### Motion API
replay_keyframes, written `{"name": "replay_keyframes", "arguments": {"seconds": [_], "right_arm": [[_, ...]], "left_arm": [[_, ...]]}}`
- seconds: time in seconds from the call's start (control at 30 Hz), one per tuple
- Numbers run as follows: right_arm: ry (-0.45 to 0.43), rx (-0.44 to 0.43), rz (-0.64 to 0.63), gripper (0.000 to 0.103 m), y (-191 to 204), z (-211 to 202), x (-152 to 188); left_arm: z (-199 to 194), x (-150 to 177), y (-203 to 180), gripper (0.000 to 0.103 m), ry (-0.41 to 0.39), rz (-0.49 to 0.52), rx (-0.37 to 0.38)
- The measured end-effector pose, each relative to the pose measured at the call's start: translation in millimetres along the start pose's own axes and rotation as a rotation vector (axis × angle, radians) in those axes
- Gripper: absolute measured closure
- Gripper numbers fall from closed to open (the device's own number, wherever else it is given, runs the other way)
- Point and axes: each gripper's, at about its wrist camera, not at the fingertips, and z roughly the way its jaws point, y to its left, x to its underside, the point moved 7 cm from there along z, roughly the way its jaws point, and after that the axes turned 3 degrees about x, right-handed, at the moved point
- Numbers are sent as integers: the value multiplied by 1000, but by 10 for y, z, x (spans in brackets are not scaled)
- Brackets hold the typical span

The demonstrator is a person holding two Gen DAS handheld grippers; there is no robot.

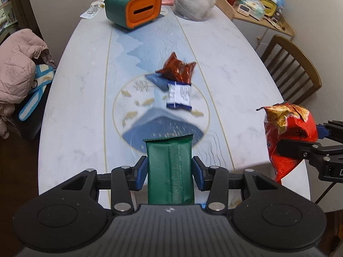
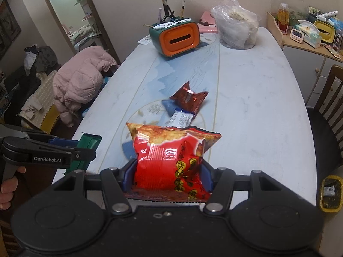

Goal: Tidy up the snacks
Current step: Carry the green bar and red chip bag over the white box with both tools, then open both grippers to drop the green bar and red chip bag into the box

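**Green and red packets held above the desk**

Green foil fills the left tongs (image 1: 170,168): a flat dark-green snack packet with a ribbed seam (image 1: 170,171) stands upright between the blue pads (image 1: 140,171), which press on both of its sides. In the right wrist view the same tongs (image 2: 85,150) sit at 9 o'clock, the green packet (image 2: 88,147) pinched at their tip, with part of the person's hand (image 2: 8,190) on the handle below.

Right tongs (image 2: 169,175) are clamped on a puffy red crisp bag with yellow print (image 2: 171,160), its lower half squeezed between the blue pads (image 2: 128,175). From the left wrist camera this bag (image 1: 289,137) hangs at 3 o'clock, gripped by the right tongs (image 1: 295,141) near the desk's edge.

Beyond both, at 12 o'clock near the middle of the pale blue-and-white patterned oval desk (image 2: 257,107), lies a small pile: a brown-red foil packet (image 1: 178,69) rests partly on a white-and-blue printed sachet (image 1: 179,96), with a plain blue packet (image 1: 157,81) tucked under them on the left.

Farther out at 12 o'clock stand a green-and-orange tissue box holding pens (image 1: 134,7) and, to its right, a clear plastic bag of food (image 1: 193,0). A pink padded jacket (image 1: 19,64) is draped at 9 o'clock, and a wooden chair (image 1: 293,68) stands at 2 o'clock.
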Motion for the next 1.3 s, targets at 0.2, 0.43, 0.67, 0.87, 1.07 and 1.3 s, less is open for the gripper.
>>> {"name": "replay_keyframes", "arguments": {"seconds": [0.2, 0.43, 0.67, 0.87, 1.07, 1.3], "right_arm": [[24, -17, 4, 44, 94, -59, 315], [70, -24, 6, 44, 181, -19, 667], [127, -20, -6, 44, 288, 88, 1012], [171, -10, -45, 44, 397, 196, 1293], [204, 1, -69, 44, 445, 298, 1496], [225, 22, -83, 44, 441, 366, 1634]], "left_arm": [[-53, 362, -86, 59, 27, 15, 15], [38, 694, -128, 59, 64, 24, 11], [184, 1008, -170, 59, 103, 35, -13], [312, 1202, -255, 59, 114, 68, -53], [422, 1322, -312, 59, 119, 95, -80], [533, 1433, -365, 59, 128, 109, -88]]}}
